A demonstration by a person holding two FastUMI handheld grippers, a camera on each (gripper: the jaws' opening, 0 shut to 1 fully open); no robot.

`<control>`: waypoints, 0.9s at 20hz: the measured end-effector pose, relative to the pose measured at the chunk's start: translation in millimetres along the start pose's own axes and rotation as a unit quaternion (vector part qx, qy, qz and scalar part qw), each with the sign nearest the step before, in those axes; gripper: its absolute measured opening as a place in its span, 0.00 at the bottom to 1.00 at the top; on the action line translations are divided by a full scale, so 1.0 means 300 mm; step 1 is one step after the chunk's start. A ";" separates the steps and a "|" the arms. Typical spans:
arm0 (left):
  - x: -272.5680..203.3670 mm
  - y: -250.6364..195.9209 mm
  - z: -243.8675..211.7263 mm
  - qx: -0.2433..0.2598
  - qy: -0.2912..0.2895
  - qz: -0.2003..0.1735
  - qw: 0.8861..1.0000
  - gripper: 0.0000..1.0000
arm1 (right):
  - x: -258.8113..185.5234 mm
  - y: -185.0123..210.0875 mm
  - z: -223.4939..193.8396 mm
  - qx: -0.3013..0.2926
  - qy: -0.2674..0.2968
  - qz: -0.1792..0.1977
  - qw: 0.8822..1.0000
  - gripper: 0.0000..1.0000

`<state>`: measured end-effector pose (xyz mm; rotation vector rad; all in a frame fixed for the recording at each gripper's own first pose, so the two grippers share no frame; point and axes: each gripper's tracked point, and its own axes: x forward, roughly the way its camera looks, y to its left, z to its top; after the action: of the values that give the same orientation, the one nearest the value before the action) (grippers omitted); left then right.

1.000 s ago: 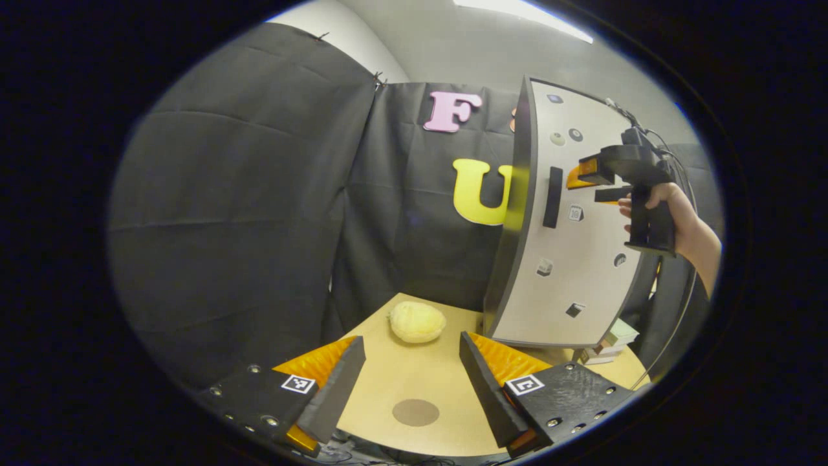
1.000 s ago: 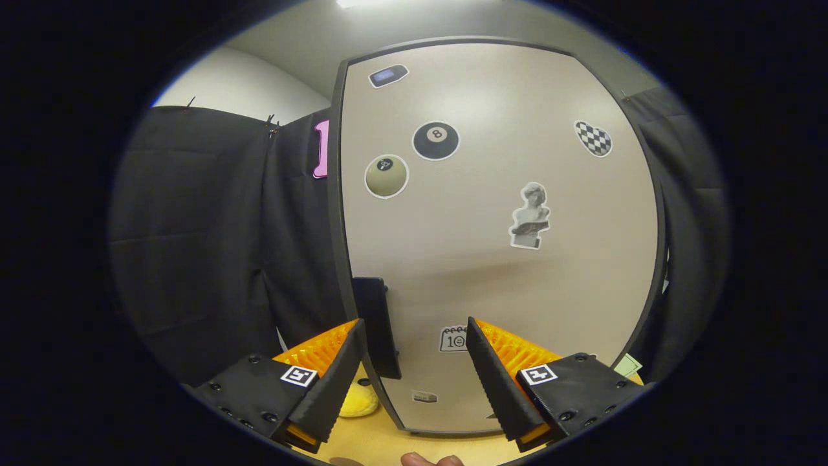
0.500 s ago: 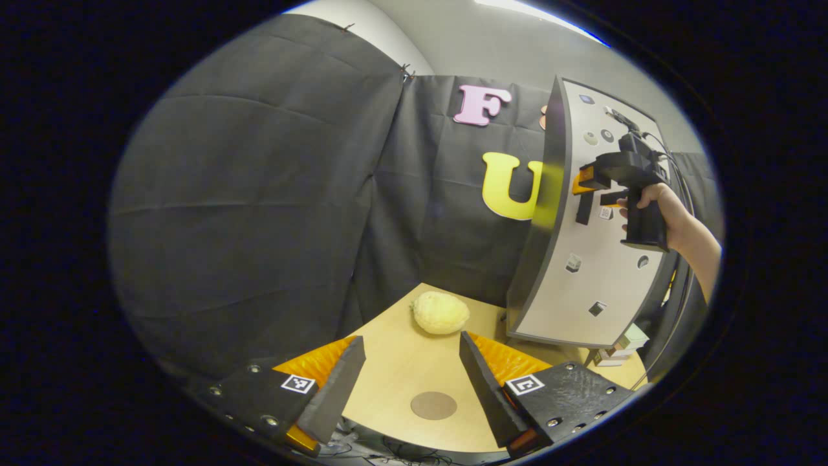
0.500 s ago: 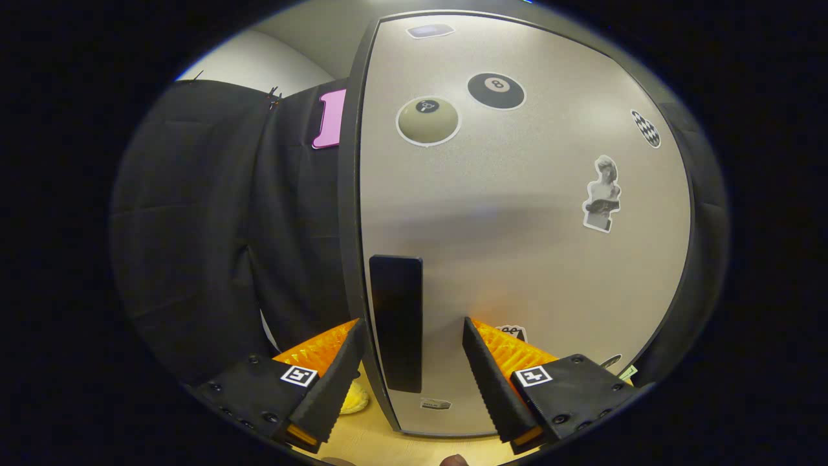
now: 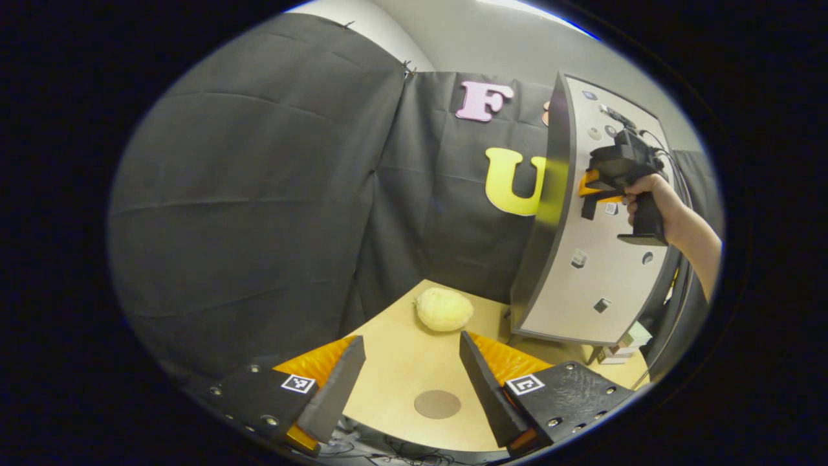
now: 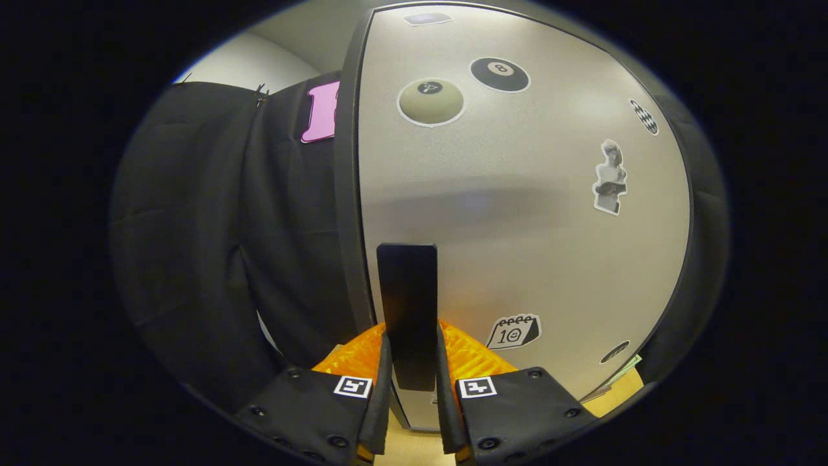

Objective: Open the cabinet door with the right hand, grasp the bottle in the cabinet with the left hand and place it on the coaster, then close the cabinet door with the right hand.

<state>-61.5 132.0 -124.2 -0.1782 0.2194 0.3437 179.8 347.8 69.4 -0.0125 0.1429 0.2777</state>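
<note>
The cabinet door (image 6: 517, 213) is a pale panel with stickers and a dark edge; it looks closed, and the bottle is hidden behind it. My right gripper (image 6: 409, 375) is shut on the door's black vertical handle (image 6: 407, 304), one finger on each side. In the left gripper view the same door (image 5: 601, 259) stands at the right, with a hand holding the right gripper (image 5: 592, 194) against the handle. My left gripper (image 5: 411, 382) hangs open over the wooden table (image 5: 401, 362), nothing between its fingers. The round brown coaster (image 5: 437, 404) lies on the table just below them.
A pale yellow lumpy object (image 5: 444, 309) lies on the table near the cabinet's left corner. Small boxes (image 5: 624, 343) sit by the cabinet's lower right. Black cloth closes off the back and left. The table's front edge runs just under the coaster.
My right gripper has closed its fingers onto the door handle, which was between open fingers half a second ago. The left gripper has barely shifted and stays open.
</note>
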 end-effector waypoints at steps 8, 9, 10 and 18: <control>-0.002 -0.022 0.003 0.009 0.004 -0.016 1.000 0.88 | -0.005 0.003 -0.003 -0.004 0.009 0.022 1.000 0.13; -0.003 -0.029 0.002 0.013 0.008 -0.023 1.000 0.91 | -0.009 0.000 -0.005 -0.012 0.010 0.025 1.000 0.13; -0.004 -0.040 0.006 0.020 0.012 -0.029 0.999 0.91 | -0.016 -0.001 -0.006 -0.013 0.010 0.029 0.999 0.14; 0.047 -0.125 0.028 0.030 0.015 -0.052 0.998 0.91 | -0.112 0.013 -0.018 -0.033 0.009 0.089 0.995 0.13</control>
<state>-33.8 103.4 -114.3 -0.1347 0.2488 0.2306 145.9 342.2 68.8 -0.0683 0.1520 0.4610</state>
